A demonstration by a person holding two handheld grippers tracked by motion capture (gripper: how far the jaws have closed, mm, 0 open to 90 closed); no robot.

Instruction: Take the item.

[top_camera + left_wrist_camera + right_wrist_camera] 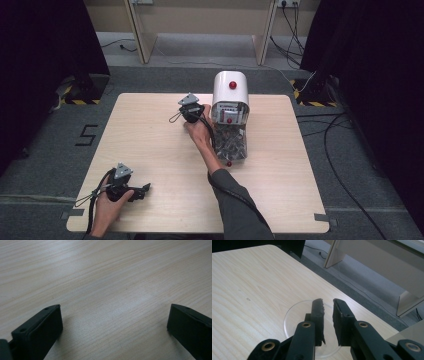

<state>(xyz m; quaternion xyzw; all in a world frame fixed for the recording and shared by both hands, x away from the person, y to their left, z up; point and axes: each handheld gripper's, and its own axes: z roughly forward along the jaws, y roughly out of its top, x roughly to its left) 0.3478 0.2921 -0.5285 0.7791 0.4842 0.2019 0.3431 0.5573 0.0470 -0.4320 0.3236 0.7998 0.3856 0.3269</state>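
Observation:
My right gripper (189,106) is at the table's far middle, just left of a white machine (230,90) with a red knob. In the right gripper view its jaws (327,301) stand a narrow gap apart with nothing between them, right above a clear round disc (294,317) lying flat on the wood near the far edge. A clear container (231,142) holding several shiny pieces lies in front of the machine, and a small red ball (229,163) sits by its near end. My left gripper (145,189) rests at the near left, jaws (115,306) wide apart over bare wood.
The light wooden table (150,150) has grey carpet all round it. Beyond the far edge stand pale wooden furniture legs (142,35), and cables (330,130) trail on the floor to the right. Black curtains hang at both sides.

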